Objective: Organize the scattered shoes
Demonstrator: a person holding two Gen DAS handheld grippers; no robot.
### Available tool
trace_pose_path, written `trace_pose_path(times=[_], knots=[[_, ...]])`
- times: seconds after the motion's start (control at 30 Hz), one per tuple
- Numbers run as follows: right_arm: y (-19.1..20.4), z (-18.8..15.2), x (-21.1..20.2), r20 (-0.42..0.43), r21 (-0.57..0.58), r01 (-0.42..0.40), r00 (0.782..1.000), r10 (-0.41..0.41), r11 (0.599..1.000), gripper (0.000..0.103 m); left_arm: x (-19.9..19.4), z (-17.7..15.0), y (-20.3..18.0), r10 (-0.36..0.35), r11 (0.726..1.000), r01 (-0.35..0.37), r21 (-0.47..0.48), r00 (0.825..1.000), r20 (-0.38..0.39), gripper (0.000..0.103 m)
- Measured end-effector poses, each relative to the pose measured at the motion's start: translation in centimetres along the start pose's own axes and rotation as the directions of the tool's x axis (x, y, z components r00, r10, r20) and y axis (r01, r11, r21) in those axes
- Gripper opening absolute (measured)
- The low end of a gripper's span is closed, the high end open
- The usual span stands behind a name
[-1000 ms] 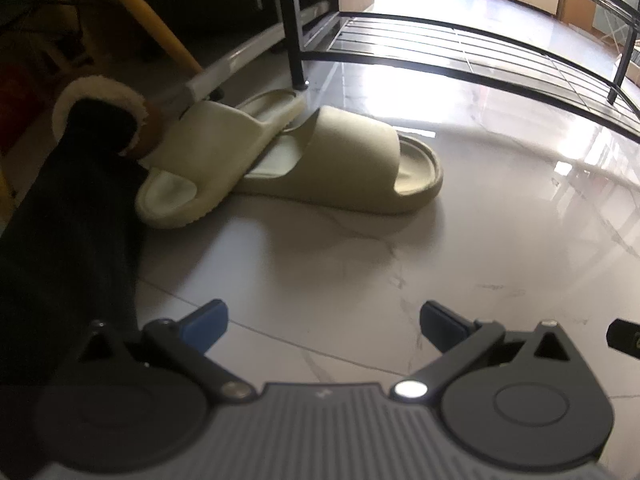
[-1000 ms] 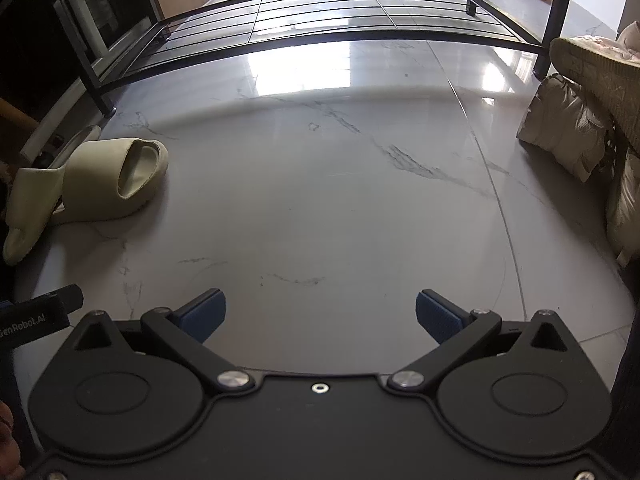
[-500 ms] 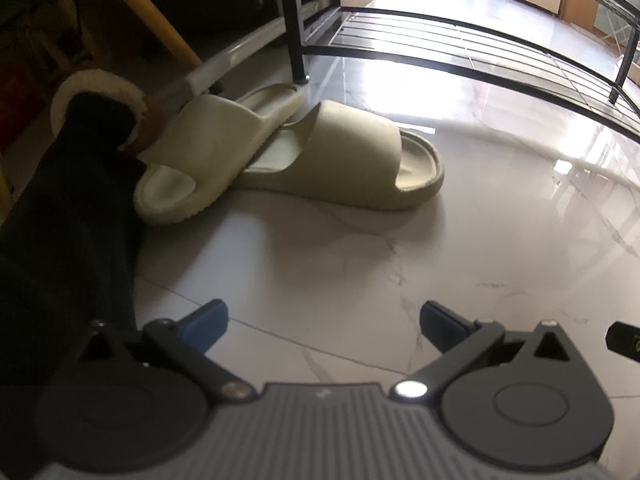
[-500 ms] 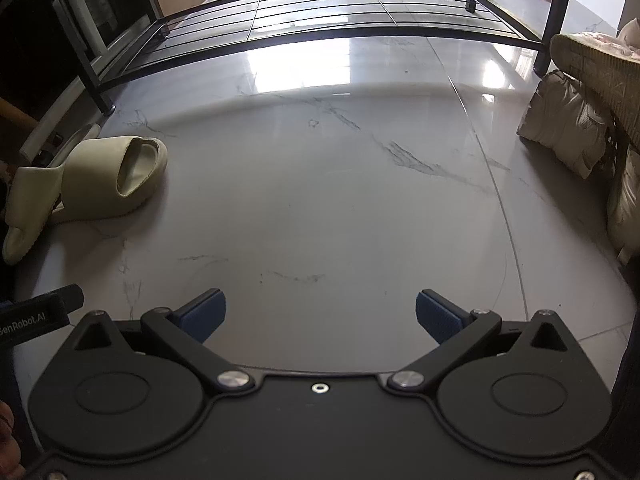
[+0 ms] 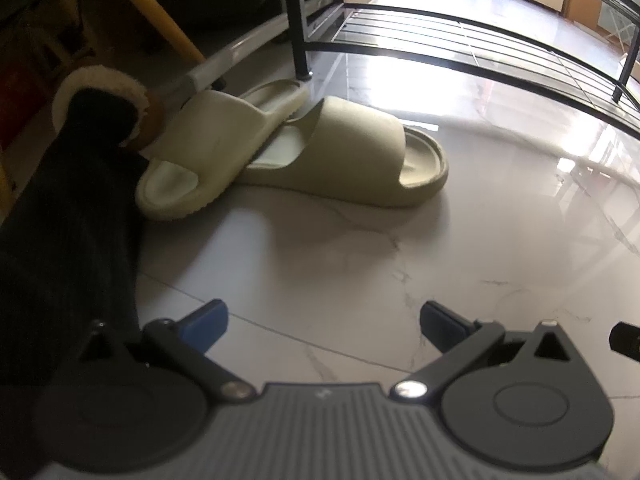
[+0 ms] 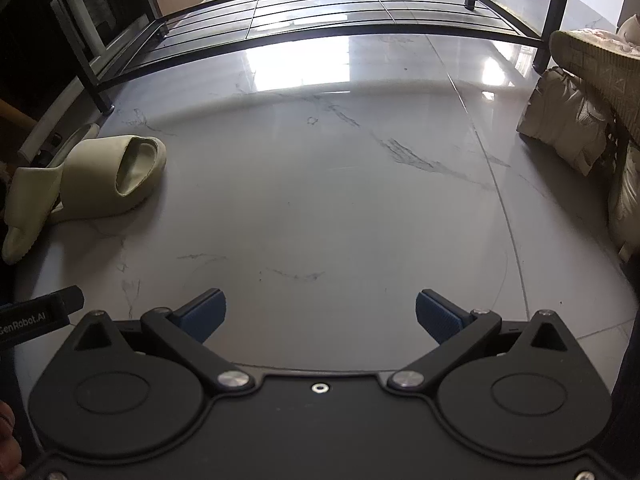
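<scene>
Two slides [image 5: 304, 152] lie overlapped on the floor [image 5: 360, 260], rack [image 5: 480, 44] behind them.

A: What hides the pale cream foam slide sandal [image 5: 208, 136] in the left wrist view?

B: A dark trouser leg [image 5: 68, 216] covers its left side. Its heel lies over the olive-beige foam slide sandal [image 5: 352, 152], hiding that one's heel.

A: And in the right wrist view?

B: The knitted beige sneaker [image 6: 600, 68] runs off the right edge; the puffy tan shoe [image 6: 568, 128] beneath is partly covered.
</scene>
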State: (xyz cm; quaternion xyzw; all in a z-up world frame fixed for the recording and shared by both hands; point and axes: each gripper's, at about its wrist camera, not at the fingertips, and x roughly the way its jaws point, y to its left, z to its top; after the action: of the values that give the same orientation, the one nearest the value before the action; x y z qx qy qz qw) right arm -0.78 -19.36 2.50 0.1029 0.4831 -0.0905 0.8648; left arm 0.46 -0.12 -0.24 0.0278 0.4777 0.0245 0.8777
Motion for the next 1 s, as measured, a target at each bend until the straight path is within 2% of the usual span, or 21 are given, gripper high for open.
trace_pose_path(times=[1.0], knots=[[0.14, 0.15, 0.29, -0.016, -0.002, 0.000, 1.000, 0.000, 1.000, 0.103, 0.15, -0.19, 0.14, 0.006, 1.000, -0.006, -0.003, 1.000, -0.007, 0.102]])
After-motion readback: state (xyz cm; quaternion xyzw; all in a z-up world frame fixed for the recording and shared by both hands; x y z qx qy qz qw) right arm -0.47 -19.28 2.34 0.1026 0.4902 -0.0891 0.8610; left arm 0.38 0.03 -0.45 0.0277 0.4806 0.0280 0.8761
